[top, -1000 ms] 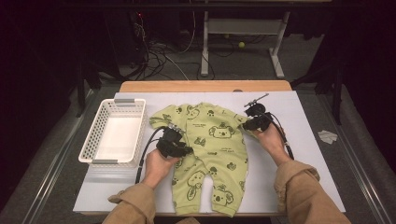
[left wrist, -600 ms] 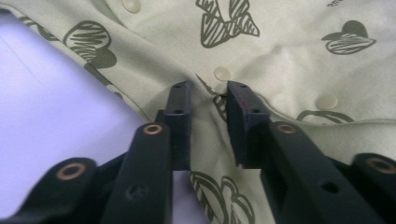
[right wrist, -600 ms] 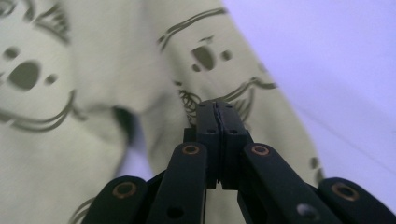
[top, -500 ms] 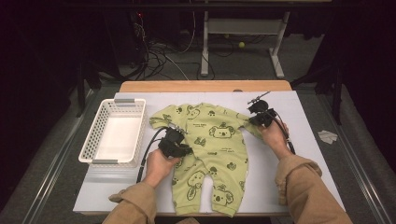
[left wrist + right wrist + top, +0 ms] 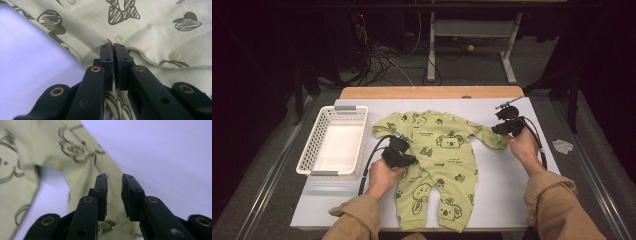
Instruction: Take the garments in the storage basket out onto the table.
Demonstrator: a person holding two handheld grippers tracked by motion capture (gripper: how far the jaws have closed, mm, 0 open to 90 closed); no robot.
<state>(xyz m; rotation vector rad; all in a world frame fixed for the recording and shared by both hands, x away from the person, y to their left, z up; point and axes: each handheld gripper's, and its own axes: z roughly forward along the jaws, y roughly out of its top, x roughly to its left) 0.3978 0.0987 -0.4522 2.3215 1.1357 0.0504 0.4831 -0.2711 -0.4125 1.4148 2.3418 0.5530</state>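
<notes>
the green baby romper (image 5: 437, 165), printed with dark koala faces, lies spread flat on the white tabletop (image 5: 507, 190), neck toward the far edge and legs toward the person. its row of pale snap buttons (image 5: 119, 39) shows in the left gripper view, running along the front opening.

the left tool (image 5: 406, 159) sits on the romper's left edge at about waist height, held in the person's left hand (image 5: 384, 175). in the left gripper view (image 5: 114, 46) its jaws stand pressed together, and a small fold of the romper's fabric at the edge seam is pinched between the tips, just below one snap button.

the right tool (image 5: 501, 130) is at the end of the romper's right sleeve (image 5: 487, 137), held in the right hand (image 5: 523, 147). in the right gripper view (image 5: 114, 178) its jaws stand a narrow gap apart and have just been opening; the sleeve fabric lies under and behind them, and whether any cloth is caught between them cannot be told.

to the left of the romper, apart from it, stands a white lattice basket (image 5: 312, 150) on the tabletop. beyond the tabletop's wooden far edge, cables (image 5: 382, 60) lie on the dark floor.
</notes>
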